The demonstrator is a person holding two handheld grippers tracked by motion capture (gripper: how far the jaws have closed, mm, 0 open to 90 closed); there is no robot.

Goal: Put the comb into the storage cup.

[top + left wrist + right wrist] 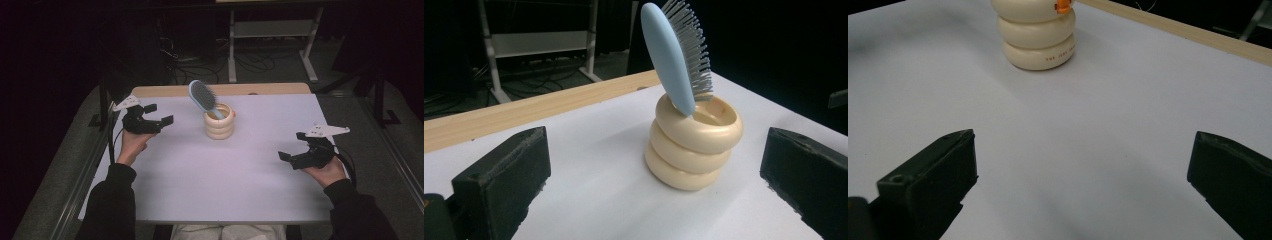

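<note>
A cream ribbed holder [219, 123] [694, 145] [1037, 37] shaped like three stacked rings stands near the table's far middle. A light blue hairbrush [203, 97] [676, 52] leans in it, handle down, bristle head tilted up to the left. A small orange spot [1062, 6] marks the holder's upper side. My left gripper [158, 114] [654, 180] hovers open to the holder's left, jaws facing it. My right gripper [292, 145] [1083, 185] is open near the table's right edge, well apart from the holder, with nothing between its jaws.
The white table top [220, 170] has a wooden strip [165, 90] [524, 112] along its far edge. Beyond it stand a white metal frame [272, 30] and floor cables [195, 62] in the dark.
</note>
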